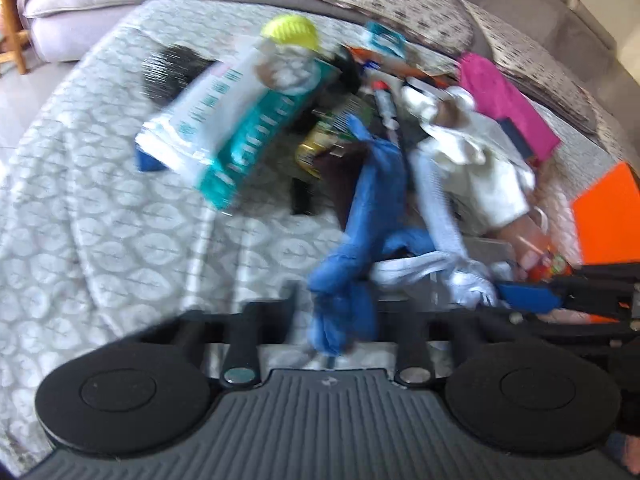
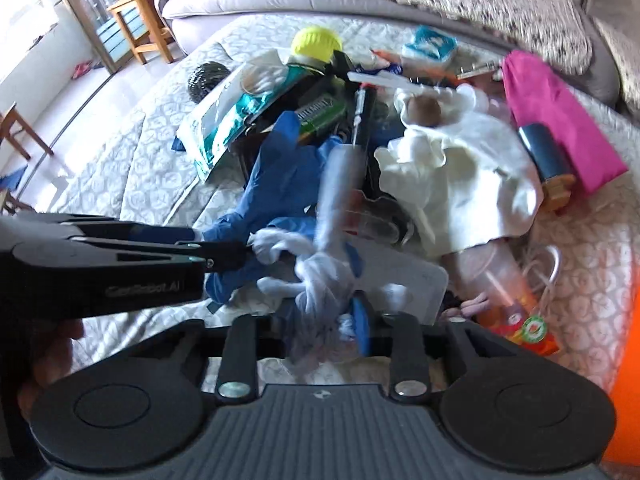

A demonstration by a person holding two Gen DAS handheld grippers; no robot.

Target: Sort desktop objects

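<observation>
Blue glove (image 1: 352, 280) pinched in our left gripper (image 1: 344, 320), white glove (image 2: 320, 276) in our right gripper (image 2: 332, 320), apparently untangling them above the near clutter.

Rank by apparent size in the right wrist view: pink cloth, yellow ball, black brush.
1. pink cloth
2. yellow ball and black brush: these look about alike, and the brush is partly hidden, so I do not rank them.

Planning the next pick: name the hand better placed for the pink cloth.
Right, probably: the pink cloth lies far right. The right tongs must first release the white glove.
</observation>
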